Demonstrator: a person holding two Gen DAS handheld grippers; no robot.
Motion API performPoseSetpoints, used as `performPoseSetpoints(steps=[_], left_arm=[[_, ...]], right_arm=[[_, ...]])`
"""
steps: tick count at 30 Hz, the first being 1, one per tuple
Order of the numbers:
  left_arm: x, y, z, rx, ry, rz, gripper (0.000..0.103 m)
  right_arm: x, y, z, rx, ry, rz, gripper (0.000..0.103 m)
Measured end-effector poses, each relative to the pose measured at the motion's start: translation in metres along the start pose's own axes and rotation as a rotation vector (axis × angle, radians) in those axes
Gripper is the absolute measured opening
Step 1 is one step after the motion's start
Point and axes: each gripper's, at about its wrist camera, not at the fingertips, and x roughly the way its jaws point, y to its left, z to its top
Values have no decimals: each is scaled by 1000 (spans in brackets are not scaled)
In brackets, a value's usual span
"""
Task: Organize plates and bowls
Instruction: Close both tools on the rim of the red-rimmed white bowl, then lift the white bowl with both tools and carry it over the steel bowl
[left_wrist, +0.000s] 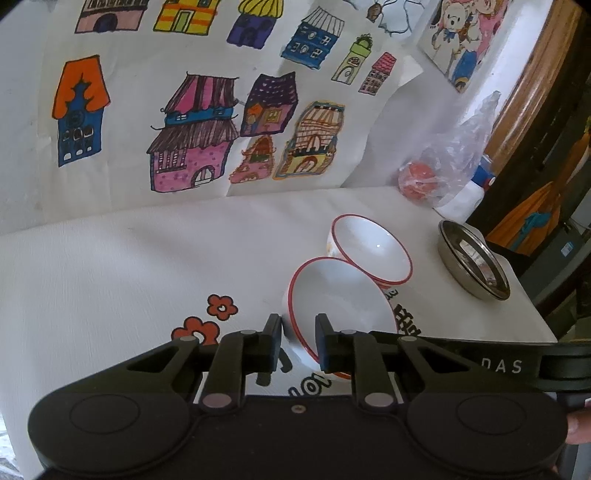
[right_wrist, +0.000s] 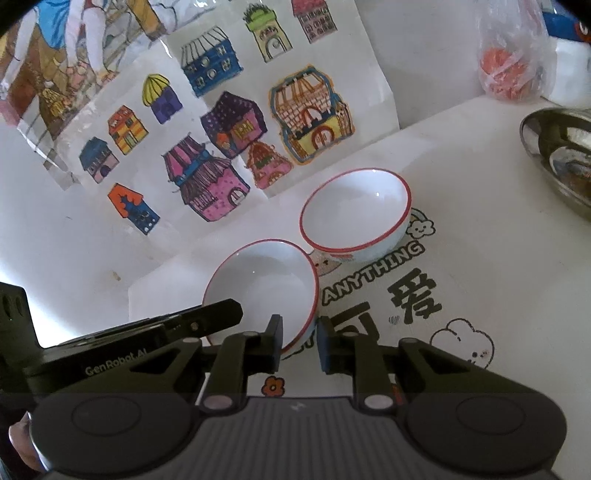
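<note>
Soft, even daylight, faint shadows, small glints inside white bowls (right_wrist: 354, 210); fisheye edges bend and darken.

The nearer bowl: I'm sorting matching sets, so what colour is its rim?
Red, on a white bowl; clearest in the right wrist view.

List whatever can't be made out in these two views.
The near bowl: base hidden behind the left gripper, left wrist view.
The steel dish: cut off by the right edge, right wrist view.
The orange thing: blurred by its plastic bag, left wrist view.
The white bottle: mostly behind the bag, label unreadable.
</note>
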Motion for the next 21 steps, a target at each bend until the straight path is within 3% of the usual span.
performPoseSetpoints(steps=[21], left_arm=[[-66, -38, -13, 72, -57, -38, 21]], right_arm=[[-86, 23, -24, -57, -77, -1, 22]])
